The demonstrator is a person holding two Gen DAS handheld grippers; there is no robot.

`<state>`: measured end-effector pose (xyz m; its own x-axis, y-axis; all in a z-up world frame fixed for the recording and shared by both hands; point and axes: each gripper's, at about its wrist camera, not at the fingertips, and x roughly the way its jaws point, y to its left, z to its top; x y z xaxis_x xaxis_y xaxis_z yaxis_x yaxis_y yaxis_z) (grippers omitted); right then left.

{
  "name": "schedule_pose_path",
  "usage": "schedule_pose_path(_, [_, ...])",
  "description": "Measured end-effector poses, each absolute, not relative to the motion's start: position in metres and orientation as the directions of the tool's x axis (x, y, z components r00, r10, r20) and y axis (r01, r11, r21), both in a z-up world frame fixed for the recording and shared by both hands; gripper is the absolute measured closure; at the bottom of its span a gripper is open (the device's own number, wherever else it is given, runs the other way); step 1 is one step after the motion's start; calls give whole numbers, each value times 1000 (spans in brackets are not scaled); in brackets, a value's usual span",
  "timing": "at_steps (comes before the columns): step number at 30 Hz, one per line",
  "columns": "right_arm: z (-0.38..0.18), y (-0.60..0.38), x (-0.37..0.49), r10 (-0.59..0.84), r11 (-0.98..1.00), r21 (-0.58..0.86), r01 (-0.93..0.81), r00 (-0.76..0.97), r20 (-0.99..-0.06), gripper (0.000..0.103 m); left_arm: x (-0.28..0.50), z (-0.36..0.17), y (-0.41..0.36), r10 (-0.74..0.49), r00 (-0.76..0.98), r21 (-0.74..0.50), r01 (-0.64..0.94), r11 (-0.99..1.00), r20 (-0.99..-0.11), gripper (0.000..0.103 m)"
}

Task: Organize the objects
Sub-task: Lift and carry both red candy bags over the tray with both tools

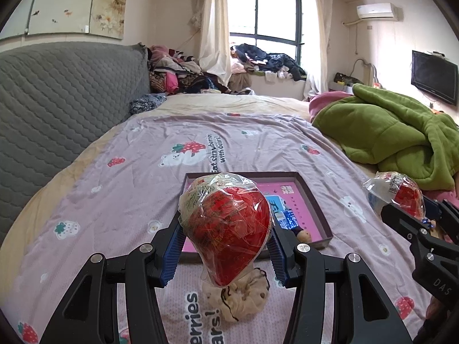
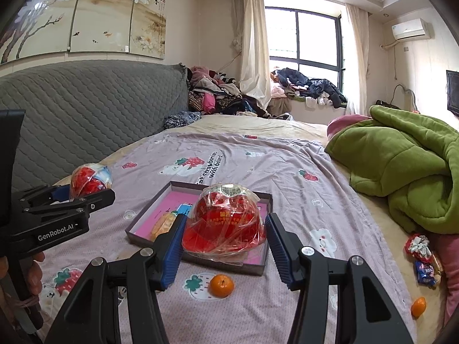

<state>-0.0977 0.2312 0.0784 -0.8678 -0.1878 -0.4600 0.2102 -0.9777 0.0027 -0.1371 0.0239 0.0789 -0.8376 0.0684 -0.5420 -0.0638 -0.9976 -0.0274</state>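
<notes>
Two red cellophane-wrapped gift packages are in the air, one per gripper: the left gripper [image 1: 228, 239] has its blue fingers [image 1: 172, 253] closed on the sides of the left package [image 1: 226, 229], and the right gripper [image 2: 223, 246] clamps the right package [image 2: 225, 223] the same way, each pinched across its widest part, likely so the slippery wrap does not slide out. Both hang above or just before one shallow box [image 2: 143, 233] with a pink floor, lying on the strawberry-print sheet [image 2: 287, 172] of the bed; it looks like the place for collecting the loose items, and it already holds a blue packet [image 1: 276, 205] and a yellow-orange packet [image 2: 163, 225]. Two mandarins remain on the sheet, one [image 2: 221, 285] just before the box and another [image 2: 418, 306] well off to the right, near a small heap of wrapped sweets [image 2: 423, 258]. One beige drawstring pouch [image 1: 243, 298] lies under the left package. One green blanket [image 2: 401, 166] is bunched at the bed's right
</notes>
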Motion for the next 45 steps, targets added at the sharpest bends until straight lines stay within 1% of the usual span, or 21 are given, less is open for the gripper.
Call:
schedule_pose_path(6, [79,232,-125,-215,-973,32,227,-854,-473,48,-159,73,22,58,-832,-33,-48,-998,-552,49])
schedule_pose_path(10, [81,231,-144,-211,-973,21,229,-853,-477,48,-174,69,19,43,-826,-21,-38,-999,-562,49])
schedule_pose_path(16, [77,227,-164,-223,-969,15,247,-844,-488,48,-199,58,13,40,-796,-19,-36,-999,-604,49])
schedule_pose_path(21, [62,230,-182,-239,-966,35,258,-827,-509,48,-224,43,4,54,-765,-52,-27,-998,-642,48])
schedule_pose_path(26, [49,239,-198,-233,-969,56,240,-819,-525,48,-241,28,2,39,-748,-45,-12,-999,-663,49])
schedule_pose_path(31, [41,242,-209,-228,-971,63,232,-811,-539,48,-257,12,-1,55,-730,-56,-23,-998,-681,49])
schedule_pose_path(36, [34,238,-217,-229,-969,53,239,-807,-544,48,-271,-4,-2,27,-713,-17,-20,-1000,-701,48])
schedule_pose_path(42, [22,237,-226,-221,-971,50,235,-793,-568,48,-284,-18,-3,40,-690,-34,-22,-999,-723,49])
schedule_pose_path(45, [16,236,-231,-210,-972,40,230,-786,-582,48,-291,-25,-4,27,-676,-20,-18,-1000,-736,48])
